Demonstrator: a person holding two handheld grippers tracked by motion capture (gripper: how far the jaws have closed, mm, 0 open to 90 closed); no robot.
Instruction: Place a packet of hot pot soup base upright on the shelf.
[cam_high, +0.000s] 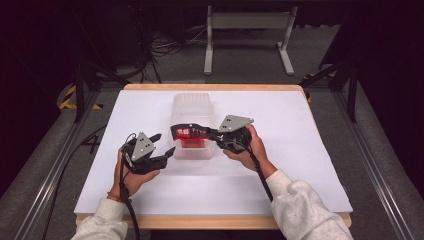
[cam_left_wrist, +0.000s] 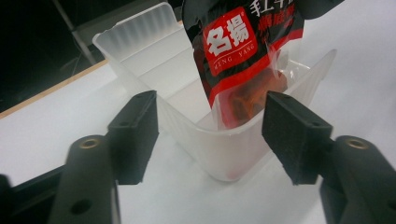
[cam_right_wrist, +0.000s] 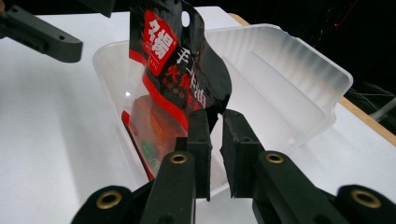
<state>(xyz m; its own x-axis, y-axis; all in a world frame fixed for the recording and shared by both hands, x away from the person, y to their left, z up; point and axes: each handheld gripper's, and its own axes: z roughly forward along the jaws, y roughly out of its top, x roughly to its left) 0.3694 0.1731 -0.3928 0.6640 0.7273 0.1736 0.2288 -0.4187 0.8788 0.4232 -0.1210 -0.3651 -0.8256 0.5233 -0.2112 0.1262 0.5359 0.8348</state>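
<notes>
A red and black snack packet (cam_high: 187, 134) hangs upright over the near end of a clear plastic bin (cam_high: 192, 107). My right gripper (cam_high: 204, 133) holds it, coming in from the bin's right. In the right gripper view the jaws (cam_right_wrist: 216, 126) pinch the packet's (cam_right_wrist: 173, 70) black edge, and its lower part dips inside the bin (cam_right_wrist: 289, 70). My left gripper (cam_high: 165, 143) stands open at the bin's near left corner. In the left gripper view its pads (cam_left_wrist: 210, 135) sit wide apart on either side of that corner of the bin (cam_left_wrist: 140, 42), with the packet (cam_left_wrist: 238, 51) beyond it.
The bin lies lengthwise on a white board (cam_high: 280, 165) over a wooden table. Its far part holds nothing. A metal stand (cam_high: 247, 30) and cables are on the floor past the table's far edge. Rails run along both sides.
</notes>
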